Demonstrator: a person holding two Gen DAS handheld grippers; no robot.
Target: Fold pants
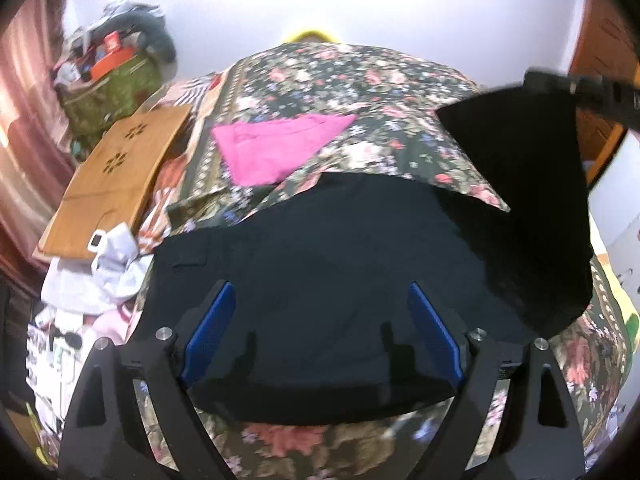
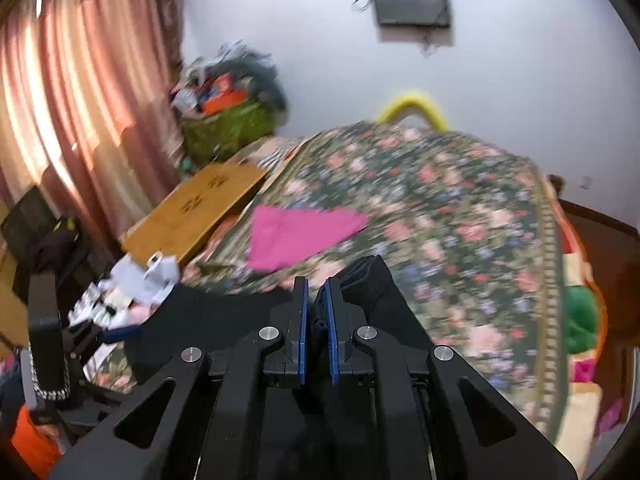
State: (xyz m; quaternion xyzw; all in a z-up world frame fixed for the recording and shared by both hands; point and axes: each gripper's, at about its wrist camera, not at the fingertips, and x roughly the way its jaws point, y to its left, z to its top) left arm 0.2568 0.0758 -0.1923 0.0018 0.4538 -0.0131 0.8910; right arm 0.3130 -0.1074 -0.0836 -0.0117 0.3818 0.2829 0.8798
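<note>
Our right tongs (image 2: 316, 304) pinch a lifted leg of the black pants (image 1: 320, 280), whose bulk lies left on the bed (image 1: 360, 80) beneath our wide, empty left tongs (image 1: 320, 328).

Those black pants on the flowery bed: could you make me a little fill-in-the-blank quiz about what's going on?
1. The right gripper is ____ on the black pants.
2. The left gripper has its jaws ____.
3. The folded cloth beyond the pants is ____ in colour.
4. The bedspread has a ____ pattern.

Missing words: shut; open; pink; floral
</note>
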